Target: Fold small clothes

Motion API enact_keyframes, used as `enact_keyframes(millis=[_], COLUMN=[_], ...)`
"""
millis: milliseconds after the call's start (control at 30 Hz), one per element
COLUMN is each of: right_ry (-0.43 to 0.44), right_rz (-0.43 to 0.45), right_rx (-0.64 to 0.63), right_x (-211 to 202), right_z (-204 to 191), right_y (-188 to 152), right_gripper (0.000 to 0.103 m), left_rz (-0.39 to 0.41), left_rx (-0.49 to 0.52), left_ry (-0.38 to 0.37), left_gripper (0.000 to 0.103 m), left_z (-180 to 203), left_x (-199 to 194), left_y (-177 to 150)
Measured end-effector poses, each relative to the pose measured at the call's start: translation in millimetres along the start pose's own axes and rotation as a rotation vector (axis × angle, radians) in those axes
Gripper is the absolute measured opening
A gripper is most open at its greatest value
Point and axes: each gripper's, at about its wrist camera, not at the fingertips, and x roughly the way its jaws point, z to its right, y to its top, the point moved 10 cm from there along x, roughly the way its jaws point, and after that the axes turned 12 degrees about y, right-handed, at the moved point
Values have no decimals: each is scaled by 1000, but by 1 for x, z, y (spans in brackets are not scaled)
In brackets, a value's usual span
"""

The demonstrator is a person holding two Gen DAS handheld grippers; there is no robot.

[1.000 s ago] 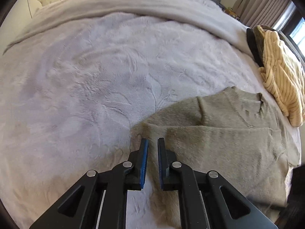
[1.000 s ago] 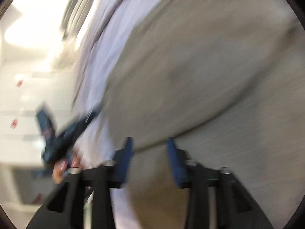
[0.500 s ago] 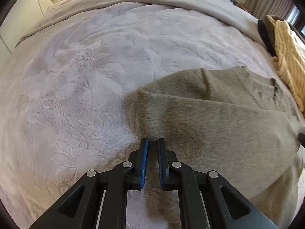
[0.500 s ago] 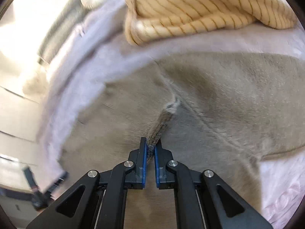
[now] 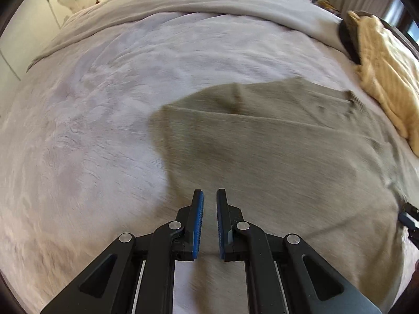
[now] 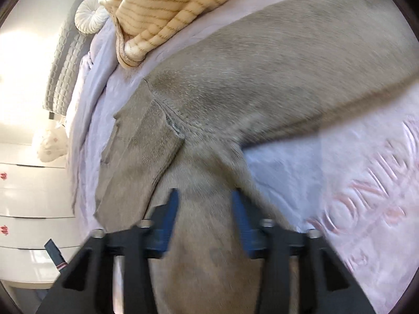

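Note:
A grey-green knit sweater (image 5: 275, 144) lies flat on the bed with one sleeve folded across its body. My left gripper (image 5: 209, 193) hovers over the sweater's near left part, shut, with nothing between its blue pads. In the right wrist view the sweater (image 6: 262, 65) fills the middle, its ribbed collar and a folded flap lying left of centre. My right gripper (image 6: 204, 193) hangs just above the cloth near the collar. Its jaws are opening, and the pads press on no fabric.
A cream striped garment (image 5: 385, 78) is heaped at the bed's right edge, also at the top of the right wrist view (image 6: 170, 7). The lilac fleece blanket (image 5: 91, 104) covers the bed. A round cushion (image 6: 90, 17) and white drawers (image 6: 26, 196) lie beyond.
My left gripper slid right, over the sweater. My right gripper, pinching a ridge of sweater fabric half a second ago, has let go and pulled back with its jaws apart.

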Motion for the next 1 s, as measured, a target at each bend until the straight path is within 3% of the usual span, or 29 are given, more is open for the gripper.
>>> enact_keyframes(millis=[33, 133, 233, 333, 367, 567, 767, 1000], right_ry=[6, 13, 33, 36, 42, 32, 64, 107], right_rz=[0, -4, 22, 95, 115, 243, 401, 460], right_rx=[3, 12, 39, 55, 66, 196, 311, 341], right_x=[-5, -14, -28, -57, -65, -121, -166, -172], right_z=[3, 11, 22, 40, 46, 102, 152, 166], right_y=[-2, -5, -2, 9, 14, 47, 93, 135], right_gripper=[53, 53, 54, 74, 76, 76, 76, 76], left_rz=[0, 11, 41, 9, -1, -93, -64, -39], left_rx=[7, 15, 55, 87, 101, 172, 197, 189], left_ry=[-7, -32, -52, -88, -99, -129, -122, -130], left_gripper=[14, 98, 101, 101, 101, 101, 101, 101], left_z=[9, 39, 72, 102, 112, 160, 192, 226], left_x=[-4, -19, -34, -39, -40, -30, -39, -46], left_y=[-1, -7, -11, -21, -25, -45, -47, -37])
